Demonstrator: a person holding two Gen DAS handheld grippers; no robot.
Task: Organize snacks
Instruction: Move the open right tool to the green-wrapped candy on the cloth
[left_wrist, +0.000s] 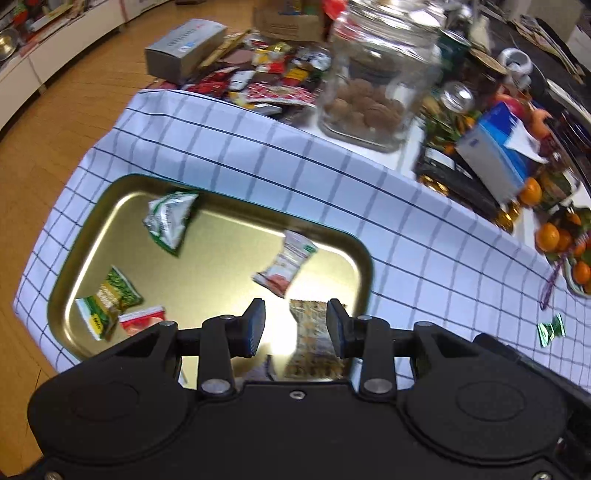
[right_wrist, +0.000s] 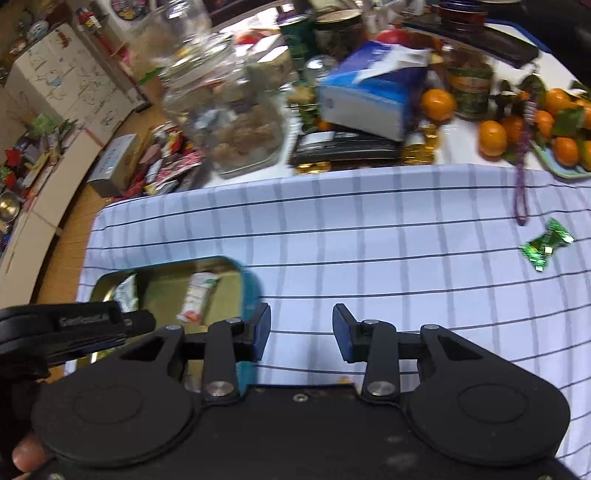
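A gold metal tray (left_wrist: 207, 195) lies on the checked cloth and holds several snack packets: a green-white one (left_wrist: 170, 221), a white-red one (left_wrist: 286, 262), a green-yellow one (left_wrist: 110, 301), a small red one (left_wrist: 142, 319) and a brown bar (left_wrist: 312, 339). My left gripper (left_wrist: 295, 326) hangs open above the tray's near right part, with the brown bar showing below and between its fingers, untouched. My right gripper (right_wrist: 301, 332) stands open over bare cloth, right of the tray (right_wrist: 247, 288). A green foil candy (right_wrist: 546, 245) lies on the cloth at the right, also seen as the green candy (left_wrist: 550, 328).
A big glass jar (left_wrist: 373, 81) of brown biscuits stands behind the cloth. A heap of snack packets (left_wrist: 266, 74), a grey box (left_wrist: 184, 48), a blue tissue box (right_wrist: 369, 96) and oranges (right_wrist: 491, 138) crowd the far table. The wooden floor (left_wrist: 48, 140) lies left.
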